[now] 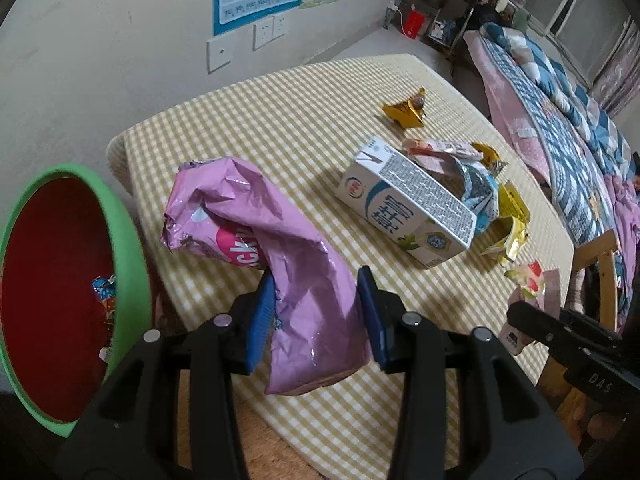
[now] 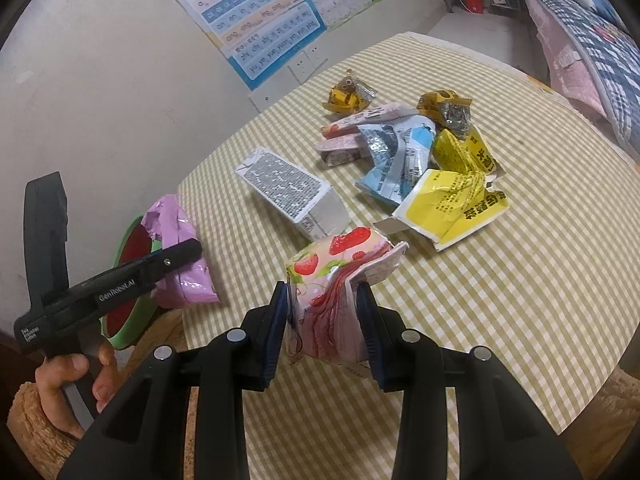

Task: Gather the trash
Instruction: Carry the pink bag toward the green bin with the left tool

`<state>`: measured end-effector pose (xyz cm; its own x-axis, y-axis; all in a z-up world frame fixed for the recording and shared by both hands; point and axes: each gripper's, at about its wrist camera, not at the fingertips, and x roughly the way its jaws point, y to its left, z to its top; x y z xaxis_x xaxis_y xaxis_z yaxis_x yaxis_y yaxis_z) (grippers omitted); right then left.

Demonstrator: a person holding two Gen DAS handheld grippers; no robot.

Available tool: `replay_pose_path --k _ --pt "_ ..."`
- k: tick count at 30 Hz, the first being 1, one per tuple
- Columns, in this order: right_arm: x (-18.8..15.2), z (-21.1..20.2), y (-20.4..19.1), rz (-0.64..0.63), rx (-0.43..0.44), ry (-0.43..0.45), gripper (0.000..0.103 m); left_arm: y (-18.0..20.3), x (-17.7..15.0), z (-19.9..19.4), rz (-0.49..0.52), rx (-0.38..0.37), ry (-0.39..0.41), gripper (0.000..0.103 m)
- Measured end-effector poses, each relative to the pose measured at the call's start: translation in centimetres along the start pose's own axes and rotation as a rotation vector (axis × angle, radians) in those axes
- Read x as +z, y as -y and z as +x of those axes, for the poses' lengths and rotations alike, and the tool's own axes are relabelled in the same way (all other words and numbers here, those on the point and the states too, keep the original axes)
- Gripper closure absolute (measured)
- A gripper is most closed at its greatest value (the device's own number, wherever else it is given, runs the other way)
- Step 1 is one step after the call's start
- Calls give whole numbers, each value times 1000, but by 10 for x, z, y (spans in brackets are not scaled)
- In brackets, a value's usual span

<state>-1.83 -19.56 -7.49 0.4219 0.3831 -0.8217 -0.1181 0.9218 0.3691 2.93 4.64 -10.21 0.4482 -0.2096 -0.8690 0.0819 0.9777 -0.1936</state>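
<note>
Over the table edge, left wrist view: my left gripper (image 1: 316, 320) is clamped on a crumpled pink bag (image 1: 296, 264), held clear of the checked cloth (image 1: 280, 120). Green bin (image 1: 132, 240) with red inside sits just left, some scraps already in it. Step in hand, I judge: carrying the bag to the bin. Next move calls for swinging left over the rim, then letting go. Milk carton (image 1: 404, 208) and a heap of wrappers (image 1: 480, 184) lie on the table, not yet collected.

Right wrist view: my right gripper (image 2: 322, 320) is clamped on a strawberry carton (image 2: 340, 276), near the table's close edge. My left hand (image 2: 68, 384) and its tool stand between this carton and the bin, so the right must wait its turn. Yellow box (image 2: 448, 204) and a gold wrapper (image 2: 348, 96) lie well beyond.
</note>
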Motion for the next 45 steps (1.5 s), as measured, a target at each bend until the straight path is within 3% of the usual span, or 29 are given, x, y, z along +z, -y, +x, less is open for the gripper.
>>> replay_pose_path --k 10,22,45 --pt "-3 -18 -17 -26 39 75 67 -14 -10 -26 20 21 66 63" --pt "-10 -12 -36 -60 20 52 67 -22 -12 -30 14 2 82 63" --pt "-12 -2 -35 -67 37 29 67 -25 -14 -29 13 12 78 63"
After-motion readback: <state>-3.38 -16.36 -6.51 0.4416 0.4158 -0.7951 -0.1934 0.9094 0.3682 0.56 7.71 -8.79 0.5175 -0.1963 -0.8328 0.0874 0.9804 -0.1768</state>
